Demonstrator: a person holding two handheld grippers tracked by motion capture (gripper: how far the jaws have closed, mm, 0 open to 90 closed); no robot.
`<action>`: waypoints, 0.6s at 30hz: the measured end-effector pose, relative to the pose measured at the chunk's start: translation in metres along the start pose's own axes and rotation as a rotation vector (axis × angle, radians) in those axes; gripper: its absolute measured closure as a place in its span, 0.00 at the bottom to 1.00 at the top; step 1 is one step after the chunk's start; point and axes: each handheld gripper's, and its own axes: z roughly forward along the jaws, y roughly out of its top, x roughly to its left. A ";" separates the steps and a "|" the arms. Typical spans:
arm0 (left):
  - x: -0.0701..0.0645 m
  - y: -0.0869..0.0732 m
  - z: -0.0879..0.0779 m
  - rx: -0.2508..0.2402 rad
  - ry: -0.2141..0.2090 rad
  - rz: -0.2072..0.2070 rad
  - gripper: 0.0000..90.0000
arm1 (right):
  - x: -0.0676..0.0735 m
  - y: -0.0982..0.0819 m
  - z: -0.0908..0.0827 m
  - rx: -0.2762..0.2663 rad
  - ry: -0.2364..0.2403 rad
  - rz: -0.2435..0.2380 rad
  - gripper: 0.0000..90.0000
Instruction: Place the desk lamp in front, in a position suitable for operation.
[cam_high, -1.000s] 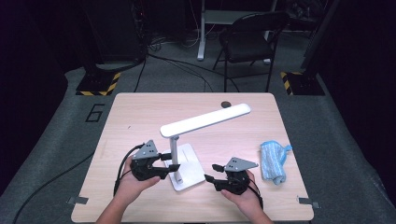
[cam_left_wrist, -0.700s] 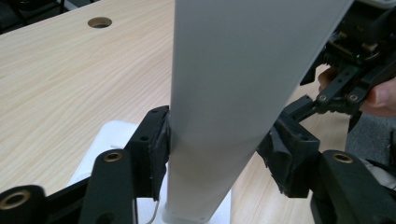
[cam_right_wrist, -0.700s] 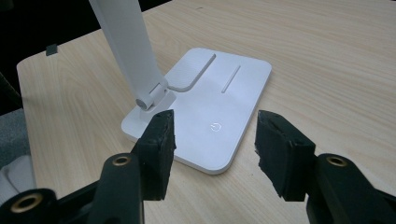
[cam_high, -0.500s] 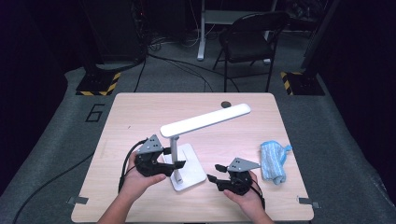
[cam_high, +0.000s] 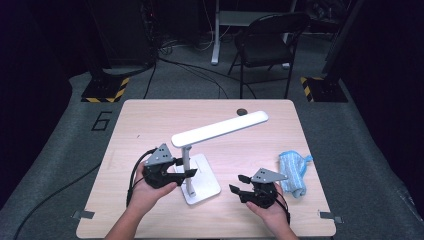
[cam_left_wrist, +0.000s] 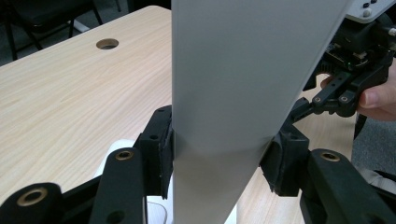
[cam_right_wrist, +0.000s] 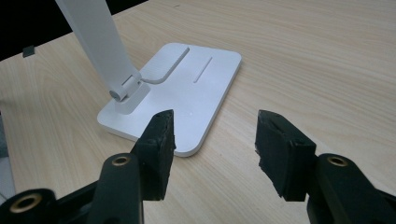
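A white desk lamp stands on the table, with a flat base (cam_high: 205, 187), a thin upright stem (cam_high: 186, 162) and a long head (cam_high: 220, 129). My left gripper (cam_high: 186, 167) reaches the stem from the left. Its jaws have just been closing with the stem (cam_left_wrist: 233, 70) between them, and both pads (cam_left_wrist: 161, 149) now press on its sides. My right gripper (cam_high: 236, 183) rests low on the table to the right of the base. It is open, with nothing between its fingers (cam_right_wrist: 156, 140), and points at the base (cam_right_wrist: 187, 88).
A rolled light-blue cloth (cam_high: 294, 172) lies near the table's right edge, just beyond my right hand. A round cable hole (cam_high: 241, 111) sits at the far edge of the table (cam_high: 150, 120). A folding chair (cam_high: 270, 35) stands behind the table.
Hardly anything differs: the left gripper stays at the lamp's stem and the right hand rests in the same spot.
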 end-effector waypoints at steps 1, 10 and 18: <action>0.000 0.000 0.000 -0.001 -0.002 0.000 0.57 | 0.000 -0.001 -0.001 -0.003 -0.002 0.013 0.53; 0.001 0.000 0.000 0.001 -0.009 0.008 0.57 | -0.009 -0.001 -0.008 -0.003 -0.018 -0.003 0.54; 0.002 0.000 0.000 0.005 -0.019 0.013 0.57 | -0.012 0.001 -0.014 0.030 0.006 0.013 0.53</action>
